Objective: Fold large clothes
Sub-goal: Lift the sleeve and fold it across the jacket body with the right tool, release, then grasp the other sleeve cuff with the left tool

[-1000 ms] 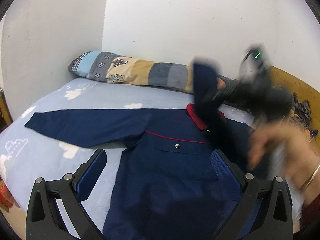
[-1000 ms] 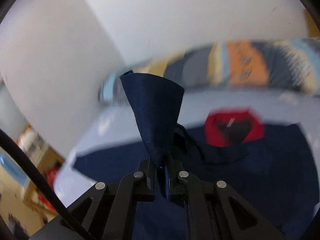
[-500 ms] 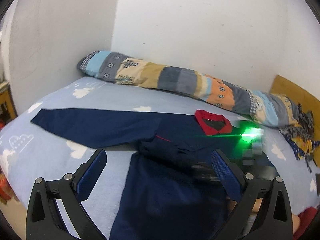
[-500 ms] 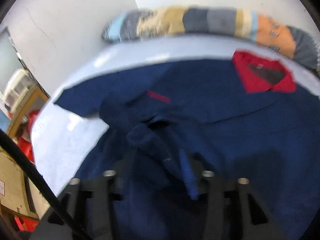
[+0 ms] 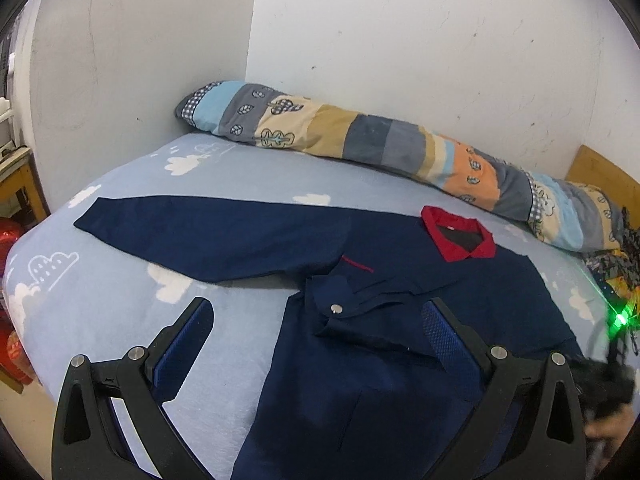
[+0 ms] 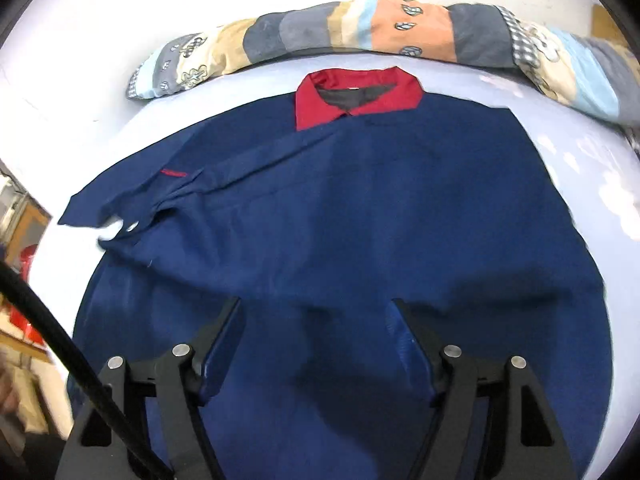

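A navy long-sleeved shirt (image 5: 400, 360) with a red collar (image 5: 460, 236) lies flat on the bed, collar toward the wall. Its left sleeve (image 5: 192, 228) stretches out to the left. Its right sleeve (image 5: 360, 316) lies folded across the chest, cuff with a silver snap near the middle. My left gripper (image 5: 320, 328) is open and empty above the shirt's left edge. In the right wrist view the shirt (image 6: 360, 208) fills the frame, and my right gripper (image 6: 316, 324) is open and empty above its lower body.
A light blue sheet with white clouds (image 5: 120, 304) covers the bed. A long patchwork bolster (image 5: 380, 144) lies along the white wall. A wooden headboard (image 5: 600, 176) is at the right. Wooden furniture and red objects (image 5: 12, 232) stand past the bed's left edge.
My right gripper held the right sleeve's cuff up, carried it across the chest, let it go and drew back open. The left gripper stayed open and rose slightly.
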The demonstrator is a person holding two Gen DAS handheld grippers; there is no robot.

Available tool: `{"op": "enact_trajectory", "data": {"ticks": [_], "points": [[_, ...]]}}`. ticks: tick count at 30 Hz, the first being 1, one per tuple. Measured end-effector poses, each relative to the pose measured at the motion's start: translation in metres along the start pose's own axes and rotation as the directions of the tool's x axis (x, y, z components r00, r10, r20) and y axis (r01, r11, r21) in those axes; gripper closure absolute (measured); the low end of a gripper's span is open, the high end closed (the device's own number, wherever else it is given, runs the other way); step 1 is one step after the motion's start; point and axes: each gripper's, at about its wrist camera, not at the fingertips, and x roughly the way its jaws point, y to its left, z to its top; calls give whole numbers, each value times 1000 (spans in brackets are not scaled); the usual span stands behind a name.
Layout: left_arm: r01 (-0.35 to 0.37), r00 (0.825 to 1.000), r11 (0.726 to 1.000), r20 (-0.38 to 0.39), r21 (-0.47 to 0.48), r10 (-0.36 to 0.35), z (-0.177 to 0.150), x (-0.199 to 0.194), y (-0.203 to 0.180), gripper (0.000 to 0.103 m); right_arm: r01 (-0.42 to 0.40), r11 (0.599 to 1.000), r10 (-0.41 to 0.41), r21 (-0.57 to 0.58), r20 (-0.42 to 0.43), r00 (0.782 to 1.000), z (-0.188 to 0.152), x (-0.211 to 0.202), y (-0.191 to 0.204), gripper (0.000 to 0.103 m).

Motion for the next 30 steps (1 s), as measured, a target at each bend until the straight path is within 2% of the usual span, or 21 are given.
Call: {"op": "enact_trajectory", "data": {"ticks": [4, 7, 9, 11, 13, 16, 18, 20, 23, 26, 28, 29, 30], "points": [[10, 1000, 1000, -7, -7, -10, -1, 1, -1, 0, 34, 999, -30, 34, -110, 993, -58, -9, -14, 26], [17, 1000, 1000, -13, -17, -18, 0, 1, 0, 0, 36, 999, -33, 23, -129, 991, -104, -27, -17, 26], [30, 999, 999, -22, -40, -31, -1, 0, 1, 0, 13, 1000, -13, -5, -156, 988, -113, -42, -7, 26], [58, 998, 996, -32, -64, -61, 1, 0, 3, 0, -48, 999, 46, -12, -81, 996, -99, -68, -1, 26], [76, 997, 993, -24, -93, -79, 4, -5, 9, 0, -55, 998, 56, -9, 12, 998, -78, -94, 3, 26], [89, 996, 986, -5, -141, -91, 17, -10, 30, 0, -94, 996, 95, -14, 125, 988, -43, -122, 7, 25], [95, 995, 978, -4, -185, -98, 25, -8, 54, 0, -95, 995, 99, -29, 170, 980, -29, -126, 11, 25], [66, 997, 970, -28, -234, -74, 34, 2, 89, 0, -132, 990, 140, -56, 201, 970, -24, -121, 16, 25], [-9, 997, 954, -80, -300, -16, 39, 25, 154, 0, -136, 987, 150, -88, 173, 974, -25, -110, 30, 25], [-93, 989, 915, -143, -392, 39, 37, 56, 227, 0, -125, 983, 148, -136, 179, 973, -30, -113, 38, 25], [-126, 984, 870, -174, -476, 47, 33, 76, 276, 0, -140, 980, 164, -141, 178, 970, -34, -112, 39, 25], [-126, 983, 839, -178, -529, 35, 31, 85, 299, 1, -151, 978, 174, -142, 174, 969, -34, -112, 39, 25], [-136, 983, 792, -180, -595, 34, 28, 95, 325, 2, -163, 976, 186, -142, 165, 968, -33, -110, 40, 25]]}}
